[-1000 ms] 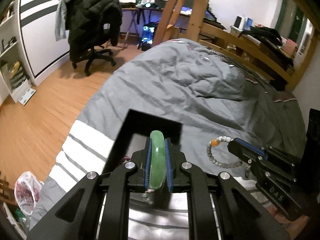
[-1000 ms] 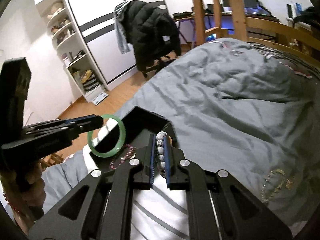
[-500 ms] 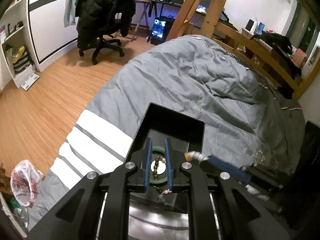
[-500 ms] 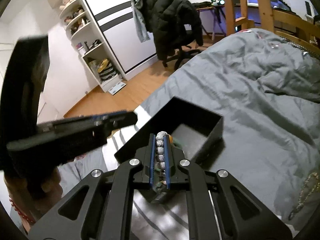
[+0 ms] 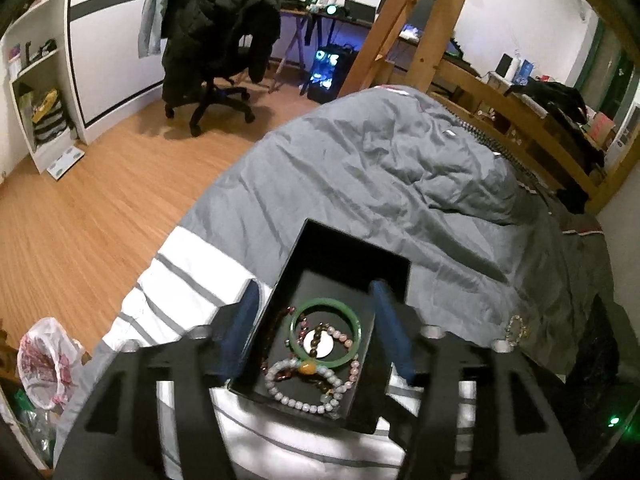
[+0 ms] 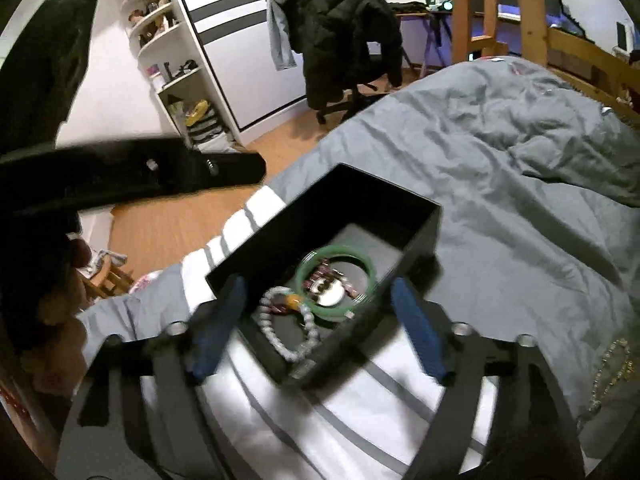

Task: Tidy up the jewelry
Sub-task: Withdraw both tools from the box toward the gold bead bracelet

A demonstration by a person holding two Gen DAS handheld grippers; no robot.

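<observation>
A black open box [image 5: 348,246] [image 6: 384,192] lies on the grey bed. In it lie a green jade bangle [image 5: 308,314] [image 6: 370,268], a pale beaded bracelet with an amber bead [image 5: 288,398] [image 6: 276,338], a white round disc [image 5: 316,342] and dark red beads. My left gripper [image 5: 316,332] is open and empty above the box, its blue pads on either side. My right gripper [image 6: 316,320] is open and empty above the box too. The left gripper body [image 6: 132,176] shows at the left of the right wrist view.
A gold beaded chain [image 5: 516,330] [image 6: 608,372] lies on the grey duvet to the right of the box. The bed edge with white stripes [image 5: 180,276] drops to a wood floor. A chair with a black jacket [image 5: 216,36] and wooden bunk posts [image 5: 404,20] stand beyond.
Both grippers have opened. The jade bangle has left my left gripper and the pale bead bracelet has left my right gripper; both now lie in the box.
</observation>
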